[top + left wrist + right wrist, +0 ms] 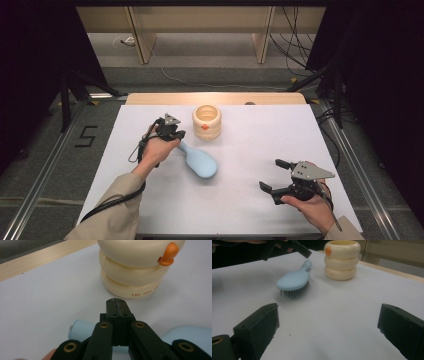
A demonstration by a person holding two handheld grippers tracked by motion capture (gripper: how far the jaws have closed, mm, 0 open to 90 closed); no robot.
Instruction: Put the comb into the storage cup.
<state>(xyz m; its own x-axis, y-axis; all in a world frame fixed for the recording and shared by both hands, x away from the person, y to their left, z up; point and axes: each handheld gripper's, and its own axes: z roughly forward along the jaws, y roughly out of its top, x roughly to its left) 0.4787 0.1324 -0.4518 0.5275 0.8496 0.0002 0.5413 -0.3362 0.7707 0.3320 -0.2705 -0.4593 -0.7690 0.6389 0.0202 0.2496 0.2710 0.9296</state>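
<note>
A wide white surface (240,200) fills the middle of the high view, with a pale wooden edge along its far side and dark floor around it. A person's two forearms in tan sleeves come in from the near edge, each hand carrying a set of black tongs.

Near the far middle of the surface stands a cream holder (207,121) shaped like three stacked rings, open at the top, with a small orange duck bill on its side.

Just in front of it and a little to the left lies a light blue hairbrush (200,161), bristles down, its oval head toward the near side and its handle pointing toward the holder. Brush and holder are near each other but not touching.

The left tongs (176,134) hover above the brush handle, jaws pressed flat together with nothing between them; in the left gripper view the handle shows below and behind the closed tips.

The right tongs (272,176) sit well apart at the near right, jaws spread wide and empty, pointing across the surface toward the brush.
</note>
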